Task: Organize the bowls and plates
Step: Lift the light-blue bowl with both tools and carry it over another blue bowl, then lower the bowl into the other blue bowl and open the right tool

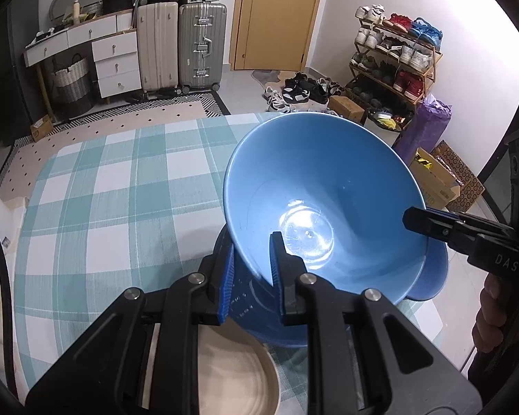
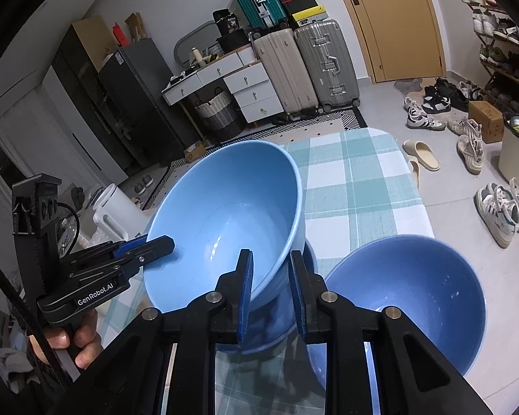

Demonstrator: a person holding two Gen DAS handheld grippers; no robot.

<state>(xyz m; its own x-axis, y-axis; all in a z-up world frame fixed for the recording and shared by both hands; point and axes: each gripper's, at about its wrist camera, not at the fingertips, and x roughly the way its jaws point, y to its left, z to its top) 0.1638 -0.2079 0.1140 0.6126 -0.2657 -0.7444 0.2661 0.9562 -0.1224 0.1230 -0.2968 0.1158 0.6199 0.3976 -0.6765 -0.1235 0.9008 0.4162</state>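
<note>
A light blue bowl point(image 1: 315, 180) point(image 2: 231, 200) is tilted and held above a darker blue bowl point(image 1: 259, 318) point(image 2: 280, 318) on the checked tablecloth. My left gripper point(image 1: 252, 269) is shut on the light bowl's near rim, one finger inside, one outside. My right gripper point(image 2: 270, 287) is shut on the opposite rim; it shows in the left wrist view point(image 1: 429, 223). The left gripper shows in the right wrist view point(image 2: 155, 243). Another blue bowl point(image 2: 408, 297) stands to the right. A beige plate point(image 1: 238, 377) lies under the left gripper.
The table point(image 1: 114, 200) has a teal and white checked cloth. Beyond its far edge are suitcases point(image 1: 183, 48), white drawers point(image 1: 117, 62), a shoe rack point(image 1: 394, 65) and loose shoes point(image 2: 429, 107) on the floor. A white jug point(image 2: 117, 214) stands left of the table.
</note>
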